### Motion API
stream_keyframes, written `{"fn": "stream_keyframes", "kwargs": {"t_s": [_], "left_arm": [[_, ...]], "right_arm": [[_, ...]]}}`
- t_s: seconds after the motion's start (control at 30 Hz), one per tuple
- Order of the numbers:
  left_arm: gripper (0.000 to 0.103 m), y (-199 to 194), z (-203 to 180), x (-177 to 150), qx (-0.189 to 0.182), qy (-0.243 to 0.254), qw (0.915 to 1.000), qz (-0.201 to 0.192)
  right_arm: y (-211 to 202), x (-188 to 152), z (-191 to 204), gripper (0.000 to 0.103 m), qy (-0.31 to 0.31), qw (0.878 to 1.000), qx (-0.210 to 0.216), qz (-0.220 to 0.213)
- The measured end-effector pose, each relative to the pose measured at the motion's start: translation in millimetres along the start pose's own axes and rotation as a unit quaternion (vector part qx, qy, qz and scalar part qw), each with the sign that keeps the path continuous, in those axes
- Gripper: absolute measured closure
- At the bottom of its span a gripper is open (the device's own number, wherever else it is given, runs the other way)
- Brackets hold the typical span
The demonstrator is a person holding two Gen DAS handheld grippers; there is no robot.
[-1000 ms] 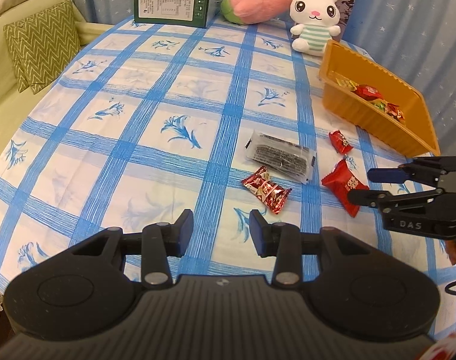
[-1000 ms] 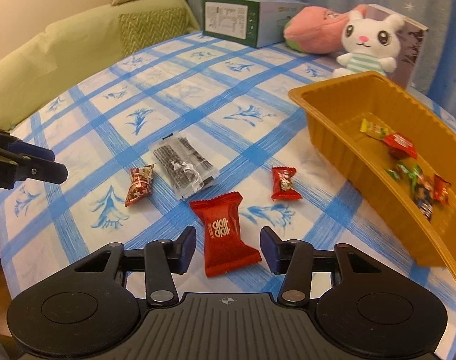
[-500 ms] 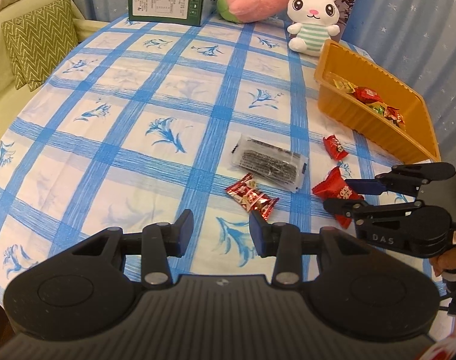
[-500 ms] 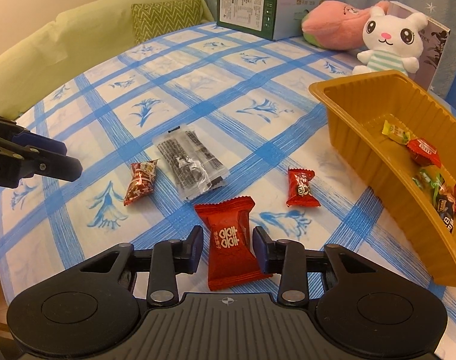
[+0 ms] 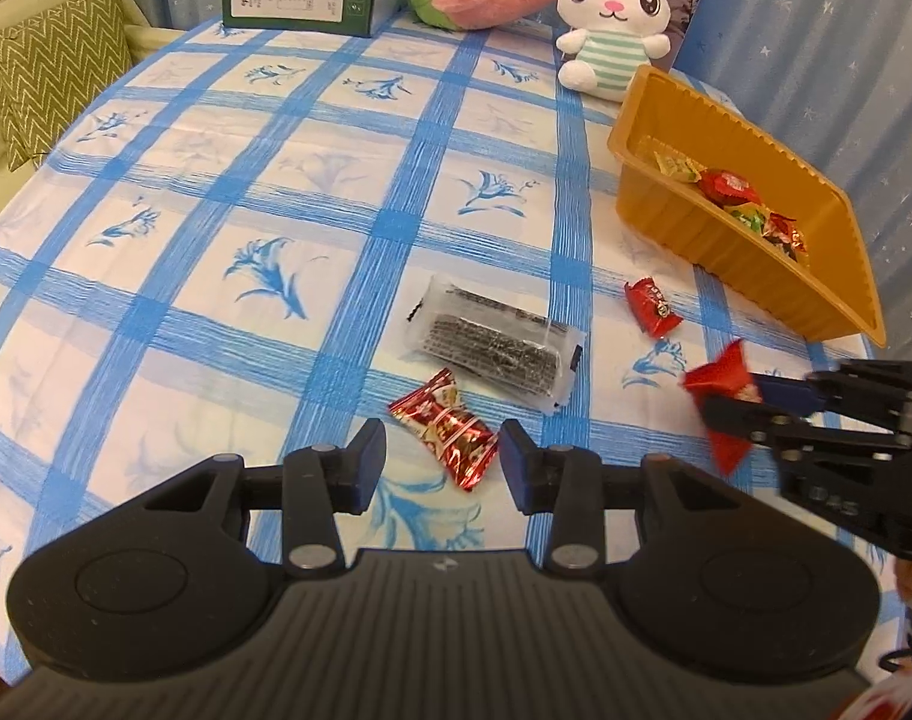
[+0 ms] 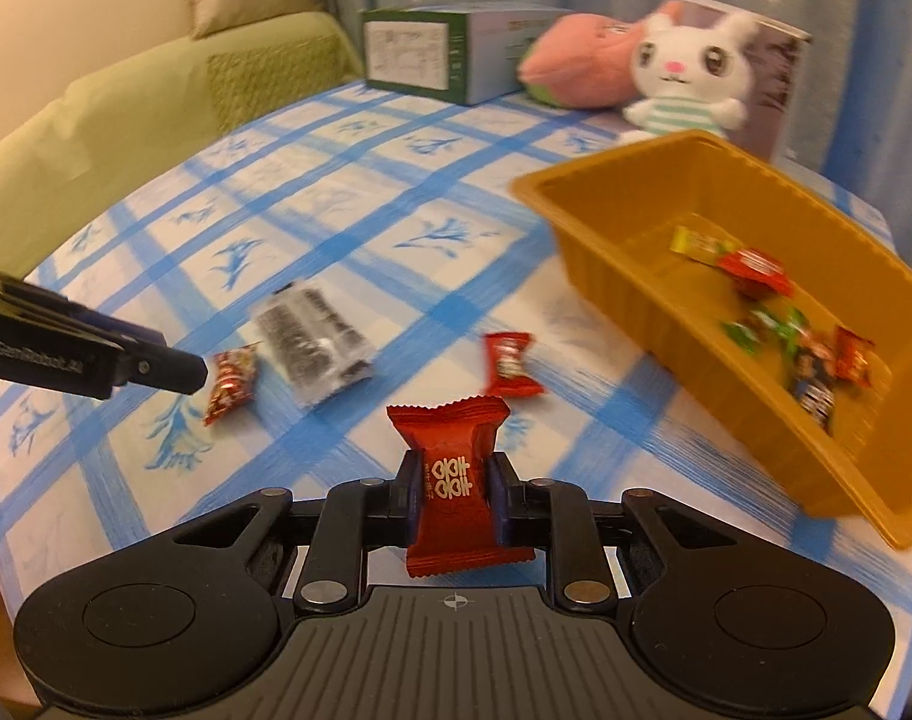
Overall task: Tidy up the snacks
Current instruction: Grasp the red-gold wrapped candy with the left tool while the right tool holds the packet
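Red packet [image 6: 456, 480]: pinched across its waist between the pads of the right gripper [image 6: 453, 501], whose jaws are closing; long axis runs along the fingers, crimped end pointing away, above the tablecloth [image 6: 336, 228].
Left gripper [image 5: 443, 462]: jaws apart, nothing held; foil candy [image 5: 447, 429] lies slantwise on the cloth between its fingertips.
Yellow tray [image 6: 606, 240]: holds several wrapped sweets [image 6: 756, 270].
Small red candy [image 6: 510, 363]: on cloth, near tray.

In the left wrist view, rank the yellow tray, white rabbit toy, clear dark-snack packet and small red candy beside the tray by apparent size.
1. Yellow tray
2. Clear packet and rabbit toy: similar, and the toy sits farther away, so unranked
3. Small red candy
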State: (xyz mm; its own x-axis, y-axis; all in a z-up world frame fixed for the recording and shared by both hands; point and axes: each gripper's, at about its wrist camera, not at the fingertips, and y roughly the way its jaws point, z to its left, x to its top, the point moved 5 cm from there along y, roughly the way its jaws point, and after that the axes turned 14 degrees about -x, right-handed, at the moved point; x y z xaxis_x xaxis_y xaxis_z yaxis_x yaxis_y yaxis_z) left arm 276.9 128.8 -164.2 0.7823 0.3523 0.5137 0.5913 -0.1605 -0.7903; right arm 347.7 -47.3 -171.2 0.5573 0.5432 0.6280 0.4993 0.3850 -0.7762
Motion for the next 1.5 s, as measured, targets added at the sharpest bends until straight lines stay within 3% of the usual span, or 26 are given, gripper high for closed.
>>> {"fn": "stream_keyframes", "kwargs": {"t_s": [0.4, 0.6, 0.77, 1.5], "left_arm": [[0.064, 36, 2, 4, 0.036, 0.021, 0.9989, 0.021], [0.067, 35, 1, -1, 0.033, 0.045, 0.9981, 0.026], [0.083, 32, 2, -5, 0.028, 0.068, 0.9968, 0.031], [0.084, 2, 0, -1, -0.009, 0.097, 0.9949, 0.028]], "right_arm": [[-9, -16, -33, 0.08, 0.064, 0.998, -0.014, 0.016], [-12, -22, -39, 0.08, 0.079, 0.996, -0.016, 0.021], [-12, -24, -40, 0.08, 0.086, 0.996, -0.02, 0.025], [-32, -20, -27, 0.08, 0.103, 0.994, -0.037, 0.013]]}}
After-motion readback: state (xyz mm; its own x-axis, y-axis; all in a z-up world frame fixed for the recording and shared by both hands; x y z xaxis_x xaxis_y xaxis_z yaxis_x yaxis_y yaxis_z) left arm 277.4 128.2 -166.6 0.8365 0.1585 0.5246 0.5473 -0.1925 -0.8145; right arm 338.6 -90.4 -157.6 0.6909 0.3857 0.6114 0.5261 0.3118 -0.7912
